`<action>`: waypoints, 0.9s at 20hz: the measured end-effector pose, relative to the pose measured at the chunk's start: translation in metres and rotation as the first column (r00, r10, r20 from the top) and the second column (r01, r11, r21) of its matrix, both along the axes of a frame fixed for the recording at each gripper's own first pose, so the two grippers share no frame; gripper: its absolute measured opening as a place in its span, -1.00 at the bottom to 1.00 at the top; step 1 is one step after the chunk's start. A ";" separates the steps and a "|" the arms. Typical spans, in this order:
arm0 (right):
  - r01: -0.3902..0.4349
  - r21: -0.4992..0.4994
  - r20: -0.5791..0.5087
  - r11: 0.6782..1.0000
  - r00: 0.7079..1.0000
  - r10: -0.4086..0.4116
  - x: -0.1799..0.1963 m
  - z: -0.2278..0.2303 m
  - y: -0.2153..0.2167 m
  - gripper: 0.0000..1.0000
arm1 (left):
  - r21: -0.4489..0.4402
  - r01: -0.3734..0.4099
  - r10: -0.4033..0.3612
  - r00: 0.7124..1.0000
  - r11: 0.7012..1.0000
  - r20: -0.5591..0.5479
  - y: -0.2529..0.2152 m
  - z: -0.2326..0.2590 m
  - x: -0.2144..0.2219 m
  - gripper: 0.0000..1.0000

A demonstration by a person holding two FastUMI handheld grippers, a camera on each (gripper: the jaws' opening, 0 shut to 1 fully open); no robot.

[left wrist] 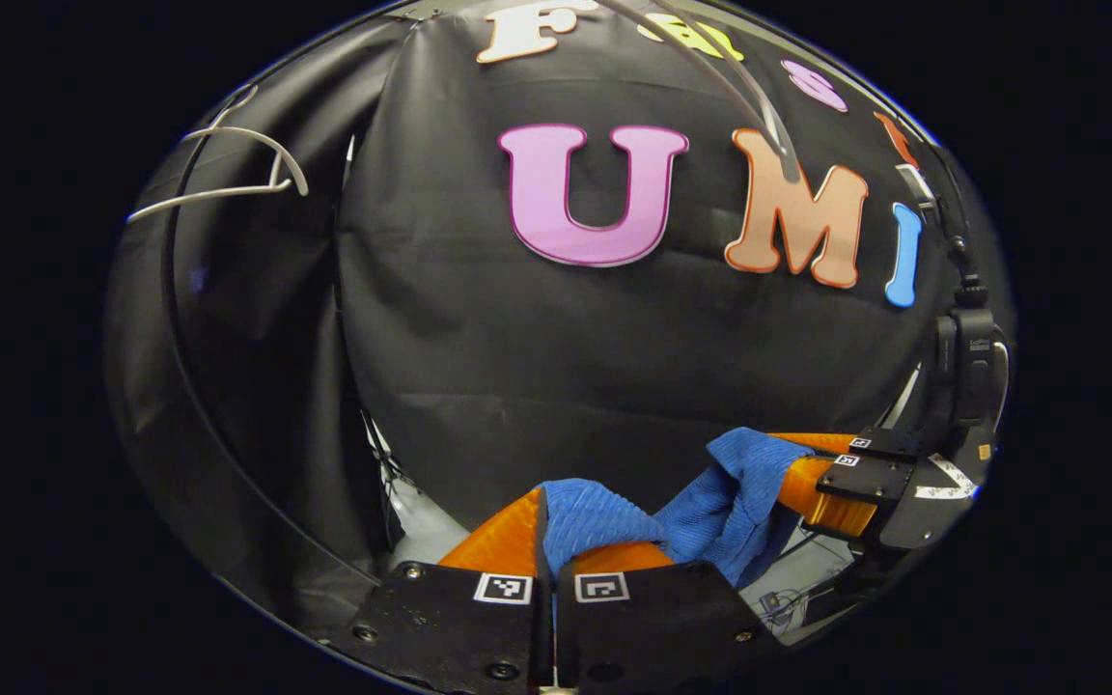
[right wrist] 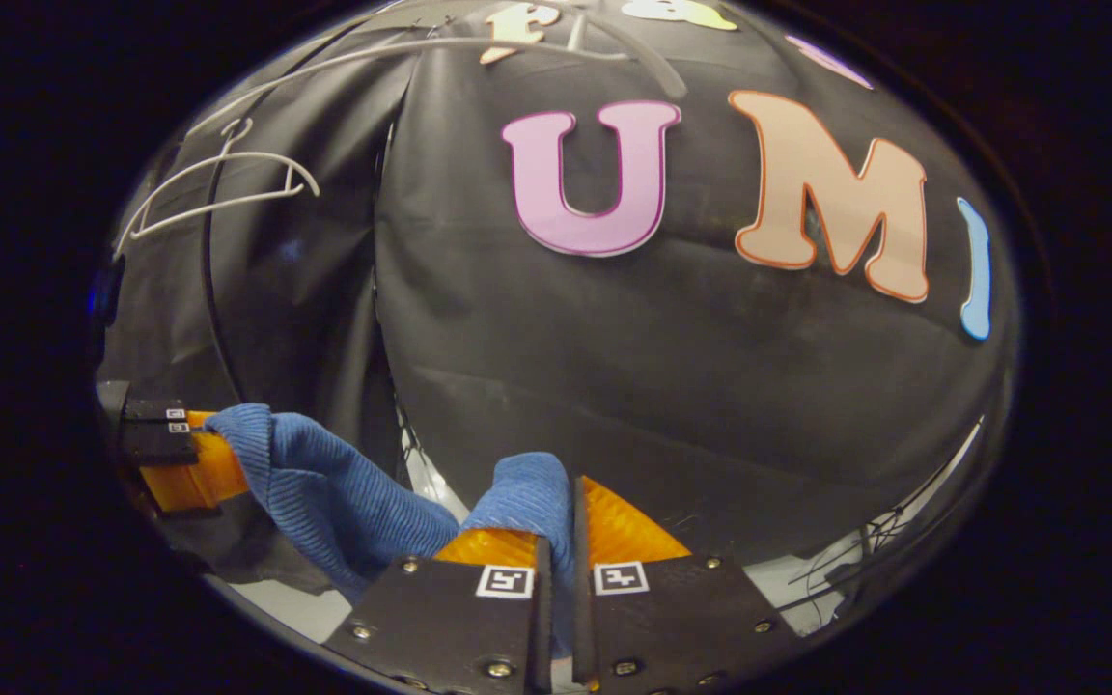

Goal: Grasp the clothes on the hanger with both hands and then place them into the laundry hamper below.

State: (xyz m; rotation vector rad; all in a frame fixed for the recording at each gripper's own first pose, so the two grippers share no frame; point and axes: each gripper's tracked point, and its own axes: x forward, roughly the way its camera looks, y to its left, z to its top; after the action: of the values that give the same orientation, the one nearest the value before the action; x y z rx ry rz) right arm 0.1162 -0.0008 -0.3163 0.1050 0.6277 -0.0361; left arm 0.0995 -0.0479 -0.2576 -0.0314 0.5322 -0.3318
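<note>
Blue garment (left wrist: 701, 512) stretches between left gripper (left wrist: 548, 541) and right gripper (right wrist: 561, 512), both jaws clamped on it.

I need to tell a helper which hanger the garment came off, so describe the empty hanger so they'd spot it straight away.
Look at the black cloth wall, then go to its upper left, where the cloth folds back. There a pale, thin hanger hangs bare, well above the blue cloth pinched between the left gripper and the right gripper. It is the only light, wiry shape against the dark folds.
</note>
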 end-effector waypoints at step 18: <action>-0.053 0.039 -0.250 0.998 0.966 0.062 -0.073 -0.094 0.021 -0.82 | 0.099 0.051 -0.020 0.955 0.994 -0.295 0.011 -0.124 -0.060 -0.94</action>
State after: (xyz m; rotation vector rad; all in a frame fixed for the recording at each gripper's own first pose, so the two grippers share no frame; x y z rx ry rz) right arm 0.0430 0.0203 -0.4106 0.1142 0.8850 0.0173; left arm 0.0393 -0.0374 -0.3818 0.0318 0.8461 -0.3355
